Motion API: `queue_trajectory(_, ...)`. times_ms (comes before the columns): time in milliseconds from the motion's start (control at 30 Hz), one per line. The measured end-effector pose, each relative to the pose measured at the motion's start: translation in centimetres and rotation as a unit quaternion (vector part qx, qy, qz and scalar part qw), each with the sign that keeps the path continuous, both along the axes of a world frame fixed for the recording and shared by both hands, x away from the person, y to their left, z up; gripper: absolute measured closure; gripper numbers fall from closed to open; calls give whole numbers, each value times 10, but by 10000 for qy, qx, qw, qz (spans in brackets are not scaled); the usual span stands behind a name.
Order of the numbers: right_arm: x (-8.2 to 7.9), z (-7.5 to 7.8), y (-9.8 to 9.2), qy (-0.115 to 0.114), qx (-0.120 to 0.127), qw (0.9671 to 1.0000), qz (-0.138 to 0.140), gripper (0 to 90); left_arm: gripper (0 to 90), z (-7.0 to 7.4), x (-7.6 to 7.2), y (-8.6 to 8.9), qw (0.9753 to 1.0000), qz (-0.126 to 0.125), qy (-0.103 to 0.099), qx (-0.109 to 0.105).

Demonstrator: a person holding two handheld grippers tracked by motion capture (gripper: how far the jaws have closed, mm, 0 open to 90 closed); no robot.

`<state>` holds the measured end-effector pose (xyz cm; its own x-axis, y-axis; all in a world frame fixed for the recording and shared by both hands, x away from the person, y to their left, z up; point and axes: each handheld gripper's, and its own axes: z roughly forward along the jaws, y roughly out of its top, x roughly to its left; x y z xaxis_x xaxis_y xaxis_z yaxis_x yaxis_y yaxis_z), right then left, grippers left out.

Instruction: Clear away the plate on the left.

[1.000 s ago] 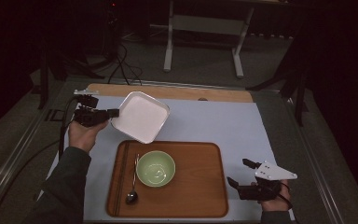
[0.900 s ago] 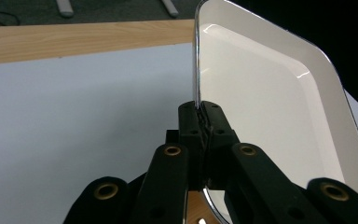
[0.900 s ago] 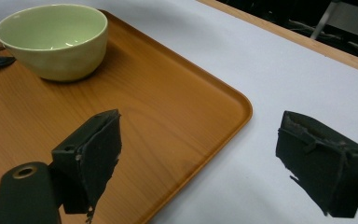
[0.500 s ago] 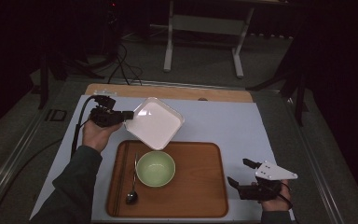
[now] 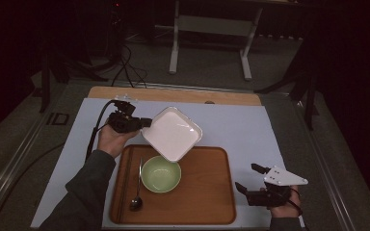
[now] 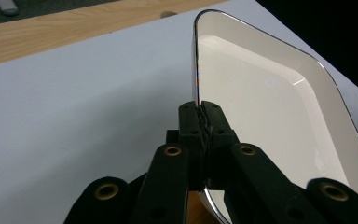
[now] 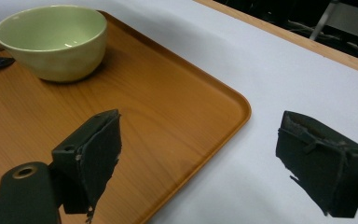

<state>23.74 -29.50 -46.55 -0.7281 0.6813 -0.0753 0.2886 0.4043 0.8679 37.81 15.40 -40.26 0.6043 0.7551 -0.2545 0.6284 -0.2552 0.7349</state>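
Black left gripper [image 5: 142, 122] with brass-ringed screw holes, trailing dark cable; sleeve [image 5: 84, 192] seemingly dark grey-green.

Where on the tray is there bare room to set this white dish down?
The tray's right half is bare, from the green bowl across to its right rim, near the open right tongs. The left side is crowded: bowl, with a spoon beside it. The dish, clamped in the left tongs, hangs over the tray's far-left edge.
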Motion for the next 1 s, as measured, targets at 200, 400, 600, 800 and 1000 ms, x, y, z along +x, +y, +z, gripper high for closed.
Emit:
queue_trajectory(200, 0, 0, -1, -7, 0, 10000, -15, 135, 896, -2, 2, -16, 9997, -206, 7, 104)
queue_trajectory(400, 0, 0, -1, 0, 3, 10000, -11, 135, 896, -4, 3, -30, 9990, -403, 25, 191)
queue_trajectory(600, 0, 0, -1, -1, 12, 10000, -12, 135, 897, -6, 4, -43, 9978, -606, 14, 278)
queue_trajectory(800, 0, 0, -1, 6, 15, 10000, -21, 135, 896, -8, 4, -55, 9962, -806, 10, 344)
queue_trajectory(1000, 0, 0, -2, 1, 24, 10000, -26, 135, 896, -12, 5, -69, 9941, -998, 9, 412)
